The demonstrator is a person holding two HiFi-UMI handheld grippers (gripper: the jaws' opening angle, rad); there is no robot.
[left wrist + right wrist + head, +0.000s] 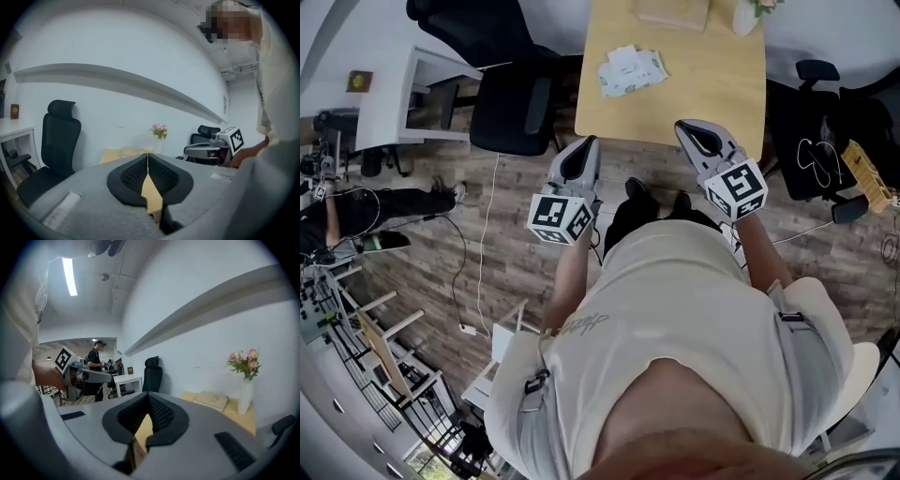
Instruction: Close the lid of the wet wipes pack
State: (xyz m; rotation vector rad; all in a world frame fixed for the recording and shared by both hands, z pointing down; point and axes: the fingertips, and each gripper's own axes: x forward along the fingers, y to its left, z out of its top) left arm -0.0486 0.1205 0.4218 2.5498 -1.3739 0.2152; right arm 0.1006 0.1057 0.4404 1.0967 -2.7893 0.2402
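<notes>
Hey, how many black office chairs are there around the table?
2. One black office chair stands at the left side of the table, the other chair at its right side. More may be hidden beyond the views.

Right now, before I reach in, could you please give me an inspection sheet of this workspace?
Surface: light wooden table.
Job's things: white-and-green wet wipes pack on the table; lid state too small to tell.
Clutter: flat tan box and white vase of flowers at the far edge.
Grippers: left gripper and right gripper both shut, empty, near the table's front edge.
Cables: white cable on the wood-plank floor.
Surroundings: black office chair; white desk.
</notes>
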